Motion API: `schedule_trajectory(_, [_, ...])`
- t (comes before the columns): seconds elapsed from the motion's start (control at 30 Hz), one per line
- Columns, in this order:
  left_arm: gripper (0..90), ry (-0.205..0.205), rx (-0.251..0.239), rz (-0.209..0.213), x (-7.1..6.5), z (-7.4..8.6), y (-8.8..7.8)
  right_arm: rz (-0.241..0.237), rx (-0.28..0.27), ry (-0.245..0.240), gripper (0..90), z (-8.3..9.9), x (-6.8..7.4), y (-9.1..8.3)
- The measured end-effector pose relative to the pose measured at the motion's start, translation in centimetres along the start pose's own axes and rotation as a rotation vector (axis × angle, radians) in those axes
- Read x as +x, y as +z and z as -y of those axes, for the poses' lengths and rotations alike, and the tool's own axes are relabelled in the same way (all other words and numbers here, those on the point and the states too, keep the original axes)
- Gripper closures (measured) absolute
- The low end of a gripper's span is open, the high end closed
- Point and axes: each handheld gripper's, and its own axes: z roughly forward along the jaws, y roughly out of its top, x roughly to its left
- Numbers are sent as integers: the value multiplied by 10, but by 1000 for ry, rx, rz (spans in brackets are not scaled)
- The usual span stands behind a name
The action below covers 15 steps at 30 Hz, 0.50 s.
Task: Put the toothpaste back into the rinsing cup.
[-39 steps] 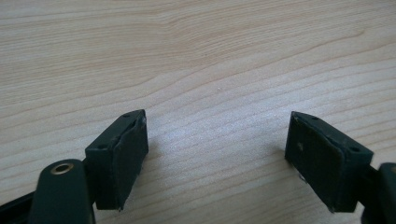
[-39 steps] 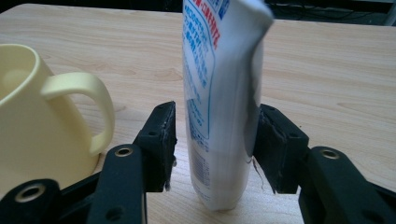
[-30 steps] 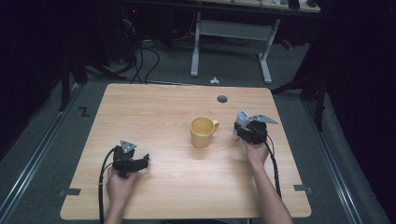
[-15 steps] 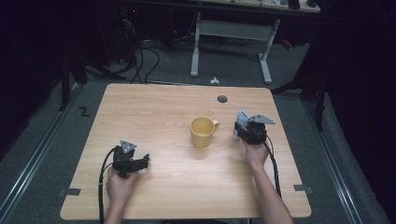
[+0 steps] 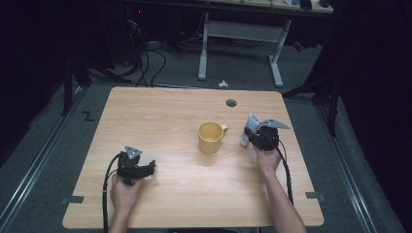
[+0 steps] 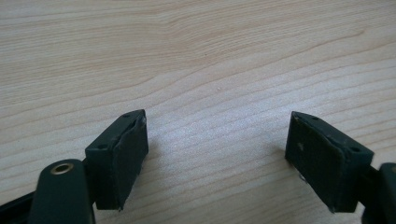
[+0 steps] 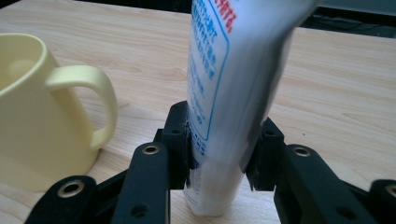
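Observation:
A white tube [image 7: 229, 93] with blue and red print stands cap-down on the wooden table [image 5: 170, 116], just right of a pale yellow mug [image 7: 42, 121]. My right gripper [image 7: 219, 154] is shut on the tube's lower part, both pads pressing its sides, and its jaws have just been closing on it. From above, the tube [image 5: 248, 127] leans slightly beside the mug [image 5: 210, 137], whose handle points toward the right gripper [image 5: 248, 139]. Over bare wood at the front left, my left gripper [image 5: 151, 166] lies low with its jaws wide open and nothing between them [image 6: 215, 154].
A round grommet hole [image 5: 231, 103] sits near the table's far edge. Behind the table stand a white desk frame [image 5: 240, 34] and loose cables [image 5: 145, 53] on the dark floor. Bare wood lies between the two hands.

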Motion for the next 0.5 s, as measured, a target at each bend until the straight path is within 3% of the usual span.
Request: schedule_trajectory(0.5, [215,1,-1,0,0,0,0,-61,6,0,665,-2,2,-7])
